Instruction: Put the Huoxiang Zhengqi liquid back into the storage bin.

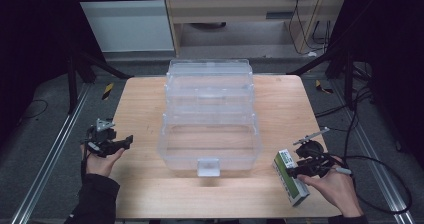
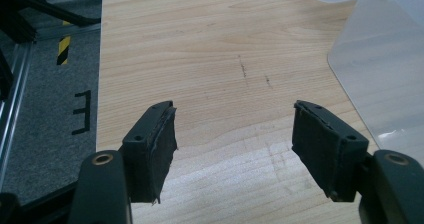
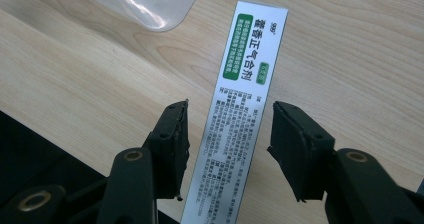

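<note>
Two grippers apart, right gripper [image 3: 227, 149] straddling box [image 3: 239, 109], clear bin [image 1: 210, 119] between.

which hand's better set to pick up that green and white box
Right. The right gripper already has its open jaws either side of the box, not yet closed. The left gripper is open over bare table, across the clear bin from it.
</note>
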The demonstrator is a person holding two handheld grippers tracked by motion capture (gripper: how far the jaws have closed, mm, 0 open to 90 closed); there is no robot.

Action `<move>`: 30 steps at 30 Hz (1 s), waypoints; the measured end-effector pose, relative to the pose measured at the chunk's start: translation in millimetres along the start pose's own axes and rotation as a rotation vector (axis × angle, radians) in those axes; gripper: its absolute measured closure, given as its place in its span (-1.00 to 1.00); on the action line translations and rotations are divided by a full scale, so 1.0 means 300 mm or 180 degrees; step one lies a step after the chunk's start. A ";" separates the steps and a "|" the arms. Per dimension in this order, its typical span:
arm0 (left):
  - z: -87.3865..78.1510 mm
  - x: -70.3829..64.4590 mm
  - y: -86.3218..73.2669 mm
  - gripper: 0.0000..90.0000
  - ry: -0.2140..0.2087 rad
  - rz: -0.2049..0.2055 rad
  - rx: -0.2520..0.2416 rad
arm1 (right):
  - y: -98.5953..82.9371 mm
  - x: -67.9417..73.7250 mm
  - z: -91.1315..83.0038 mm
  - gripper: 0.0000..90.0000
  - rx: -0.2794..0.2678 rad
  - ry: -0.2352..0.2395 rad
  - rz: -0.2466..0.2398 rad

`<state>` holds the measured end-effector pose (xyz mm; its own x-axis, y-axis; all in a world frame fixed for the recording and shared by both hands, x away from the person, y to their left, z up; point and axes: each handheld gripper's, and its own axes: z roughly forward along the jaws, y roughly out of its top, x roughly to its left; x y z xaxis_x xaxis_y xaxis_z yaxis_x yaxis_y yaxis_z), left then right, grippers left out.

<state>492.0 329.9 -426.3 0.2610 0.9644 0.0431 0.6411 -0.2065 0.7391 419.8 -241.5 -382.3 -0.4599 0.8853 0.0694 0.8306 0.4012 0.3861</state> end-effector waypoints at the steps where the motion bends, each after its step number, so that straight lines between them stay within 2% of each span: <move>1: 0.001 -0.001 -0.001 -0.27 -0.0001 0.0000 0.0004 | -0.001 0.000 0.001 0.11 0.0015 0.0009 -0.0004; 10: 0.003 -0.001 -0.003 -0.27 -0.0006 0.0006 0.0020 | -0.006 -0.003 0.026 0.17 0.0137 0.0025 -0.0022; 15: 0.005 -0.004 -0.002 -0.28 -0.0012 0.0014 0.0023 | -0.004 -0.003 0.039 0.20 0.0191 -0.0010 -0.0065; 25: 0.008 -0.006 -0.004 -0.28 -0.0014 0.0026 0.0047 | 0.002 0.000 0.048 0.27 0.0287 -0.0057 -0.0010; 30: 0.008 -0.005 -0.004 -0.28 -0.0014 0.0024 0.0047 | 0.006 -0.002 0.045 0.35 0.0339 -0.0110 -0.0048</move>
<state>492.6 328.3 -428.9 0.2691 0.9620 0.0456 0.6498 -0.2163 0.7287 425.9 -238.1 -393.9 -0.4629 0.8858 0.0320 0.8533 0.4356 0.2867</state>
